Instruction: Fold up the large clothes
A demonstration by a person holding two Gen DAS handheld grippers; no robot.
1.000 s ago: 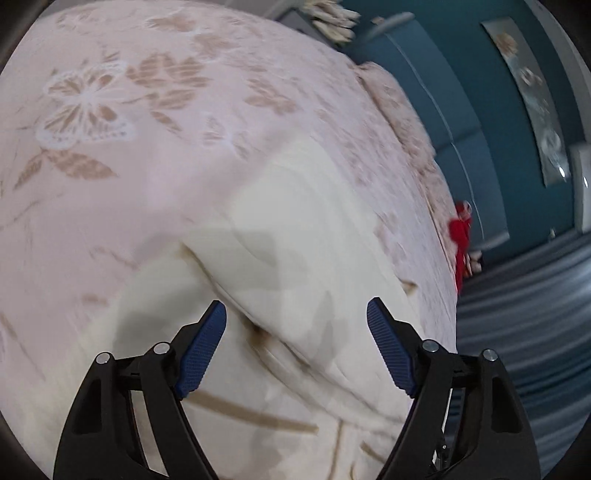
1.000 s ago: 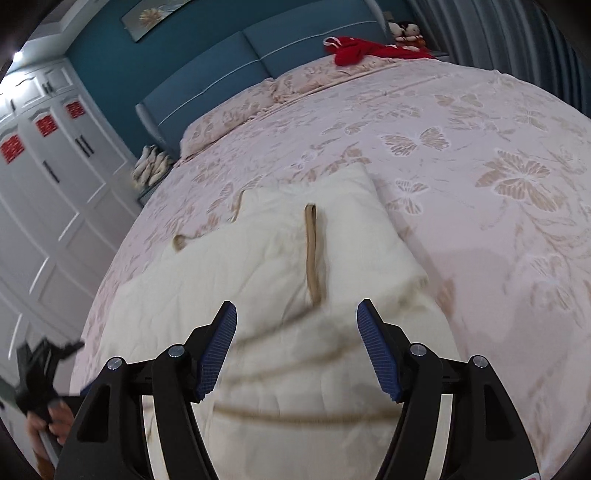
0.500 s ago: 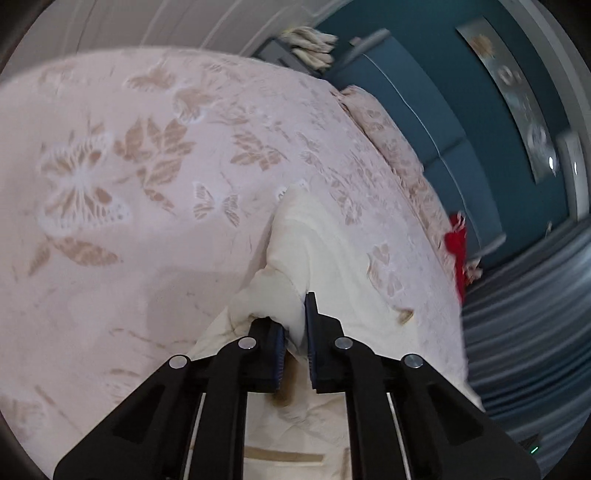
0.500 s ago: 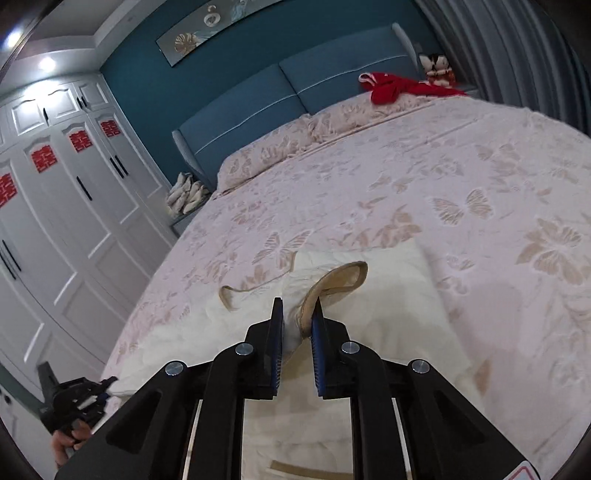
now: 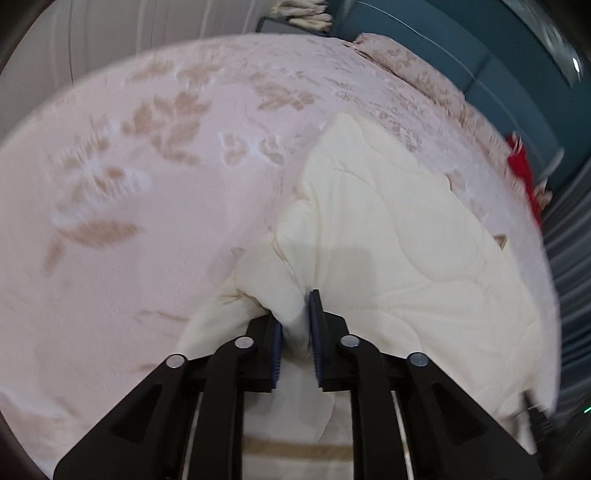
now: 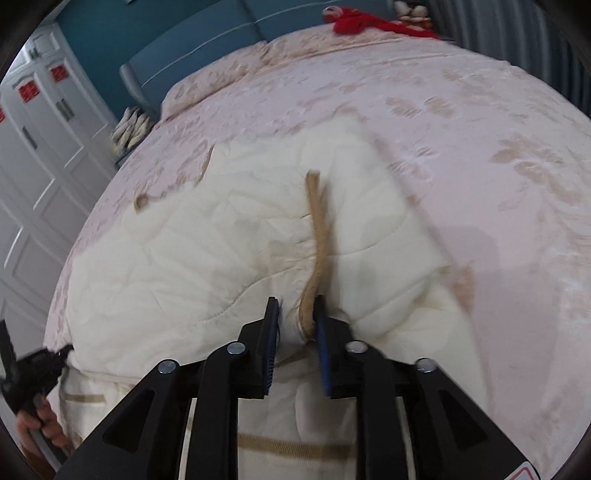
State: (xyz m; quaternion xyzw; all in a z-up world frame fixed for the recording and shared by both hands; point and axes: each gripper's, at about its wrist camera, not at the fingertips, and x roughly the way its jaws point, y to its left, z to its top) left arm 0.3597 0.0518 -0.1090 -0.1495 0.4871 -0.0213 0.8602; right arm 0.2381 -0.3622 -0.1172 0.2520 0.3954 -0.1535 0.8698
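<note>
A large cream quilted garment (image 5: 388,229) with tan trim lies on the pink floral bedspread (image 5: 129,166). My left gripper (image 5: 295,321) is shut on a bunched edge of the garment, lifting it. In the right wrist view the garment (image 6: 207,266) is folded over on itself. My right gripper (image 6: 295,325) is shut on its fabric and a tan belt strap (image 6: 319,229) that runs away from the jaws. The left gripper (image 6: 29,373) also shows at the lower left of the right wrist view, held in a hand.
A teal headboard (image 6: 207,48) and pink pillows (image 6: 221,81) are at the far end of the bed. A red cloth (image 6: 369,22) lies by the pillows. White wardrobe doors (image 6: 40,140) stand to the left. Grey curtains (image 5: 569,266) hang to the right.
Both grippers closed on the garment a second ago. Since then they have pulled its edge back toward me, and the cream fabric now folds over itself.
</note>
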